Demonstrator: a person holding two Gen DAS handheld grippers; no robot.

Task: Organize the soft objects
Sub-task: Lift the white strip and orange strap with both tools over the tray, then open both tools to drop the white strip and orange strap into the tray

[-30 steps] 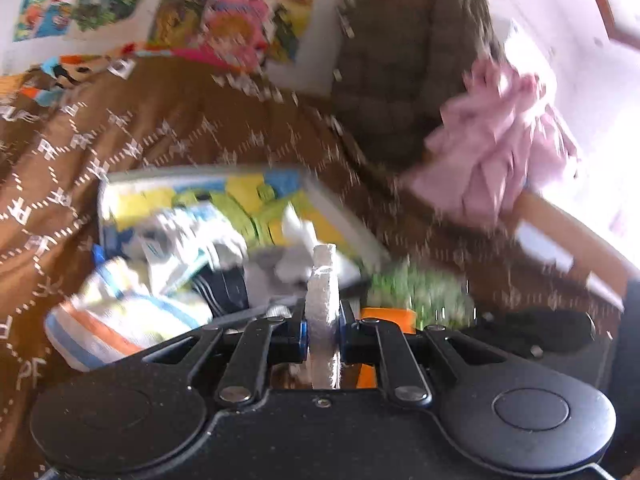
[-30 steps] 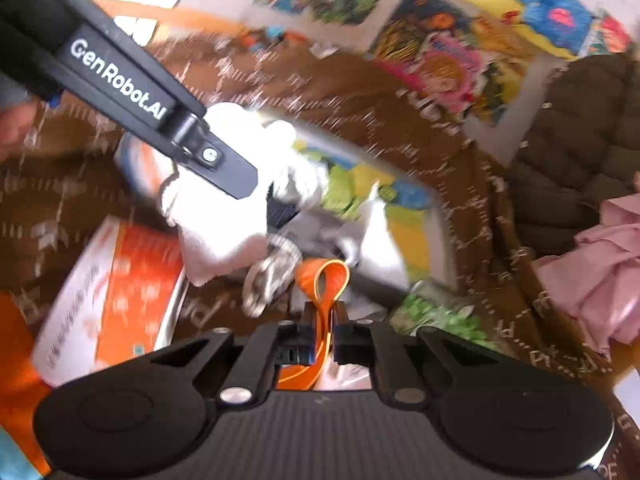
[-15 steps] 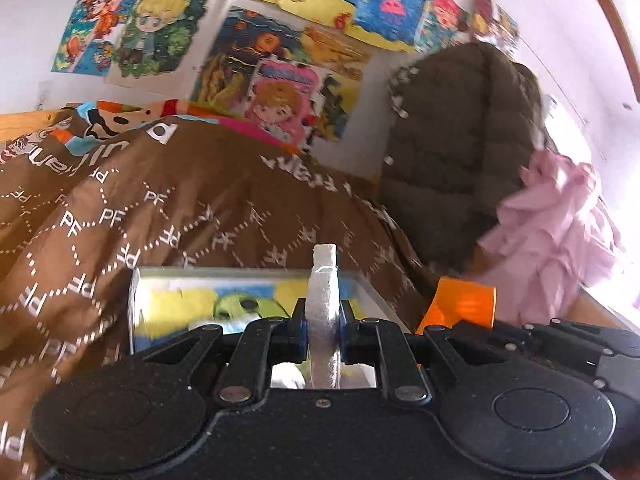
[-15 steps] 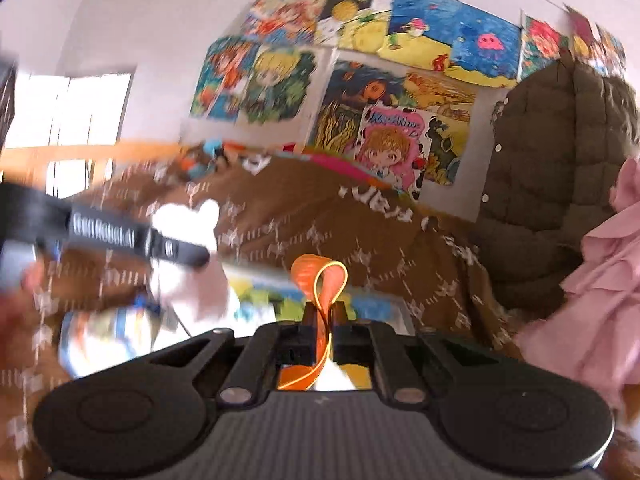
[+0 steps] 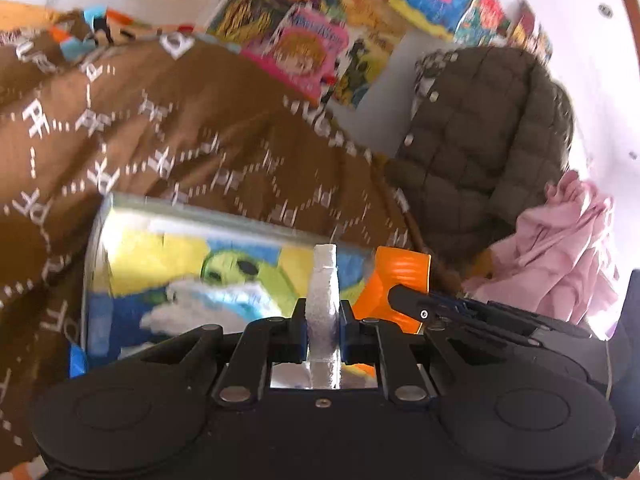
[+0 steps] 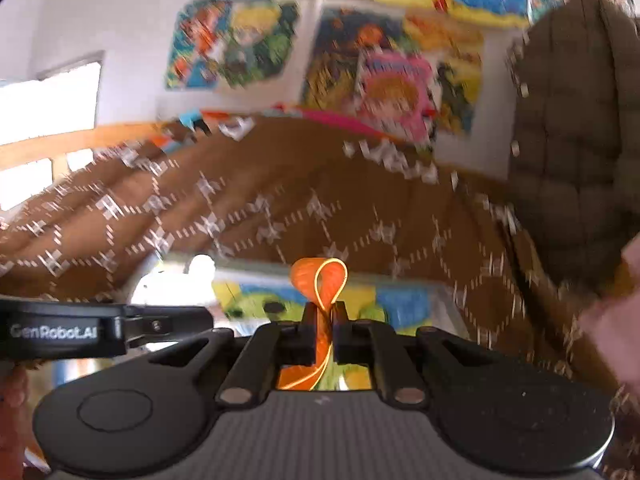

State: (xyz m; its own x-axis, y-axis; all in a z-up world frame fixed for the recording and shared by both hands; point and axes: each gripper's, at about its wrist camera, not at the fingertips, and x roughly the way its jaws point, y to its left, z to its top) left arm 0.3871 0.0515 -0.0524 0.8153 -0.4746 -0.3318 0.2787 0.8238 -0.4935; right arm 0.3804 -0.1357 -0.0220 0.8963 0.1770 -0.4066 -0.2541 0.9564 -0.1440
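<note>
My left gripper (image 5: 323,316) is shut on a white fuzzy piece of cloth (image 5: 325,280) that stands up between its fingers. Behind it lies an open storage box (image 5: 168,206) with a bright cartoon lining and some white and blue fabric inside. My right gripper (image 6: 323,320) is shut on a looped orange cloth strip (image 6: 320,280). In the left wrist view that orange cloth (image 5: 402,270) shows at the tip of the right gripper (image 5: 400,294), just right of the white cloth. The right wrist view has the left gripper (image 6: 160,326) at the left edge with the white cloth (image 6: 172,292), in front of the box (image 6: 404,300).
A brown patterned blanket (image 5: 160,140) covers the bed under and behind the box. A dark quilted jacket (image 5: 480,140) and a pink garment (image 5: 568,248) hang at the right. Cartoon posters (image 5: 304,48) fill the wall. A bright window (image 6: 48,100) is at the left.
Both grippers have swung from looking down into the box to looking across it at the wall. Each keeps its hold. The striped bundle and green item have left view.
</note>
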